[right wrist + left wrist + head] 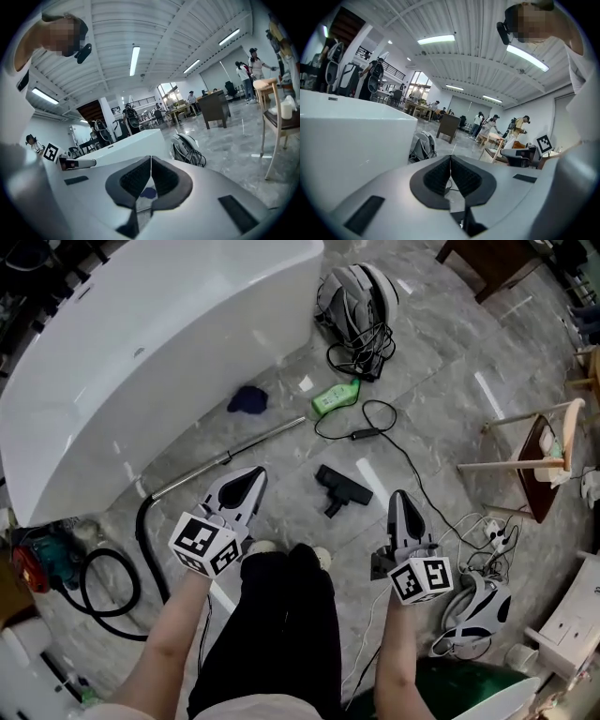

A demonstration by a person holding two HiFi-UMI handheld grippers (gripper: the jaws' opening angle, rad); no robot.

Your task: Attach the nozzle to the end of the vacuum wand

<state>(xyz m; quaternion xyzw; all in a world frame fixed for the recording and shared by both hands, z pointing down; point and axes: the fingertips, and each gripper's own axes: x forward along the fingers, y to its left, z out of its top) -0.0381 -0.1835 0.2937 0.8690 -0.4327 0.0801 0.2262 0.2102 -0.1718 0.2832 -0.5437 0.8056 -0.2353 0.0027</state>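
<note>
Grey marble floor [441, 352] spreads out below you, with a white bathtub [141, 352] filling the upper left of the head view. Your left hand-held gripper [251, 474] hangs over the floor with its jaws pressed together and nothing between them. Your right hand-held gripper [400, 498] is closed and empty in the same way. The black nozzle [343, 489] lies on the floor between the two, slightly ahead of their tips, and neither one touches it. The vacuum wand [234, 454], a bare metal tube, lies flat on the floor beside the tub, just beyond your left hand-held gripper. Its near end joins a black hose [141, 531] that curls away at your left, and its free end points toward a small green object [336, 397]. Nozzle and wand lie apart. A blue cloth [247, 399] sits near the tub, and a vacuum cleaner [356, 292] with tangled cable stands farther off.
</note>
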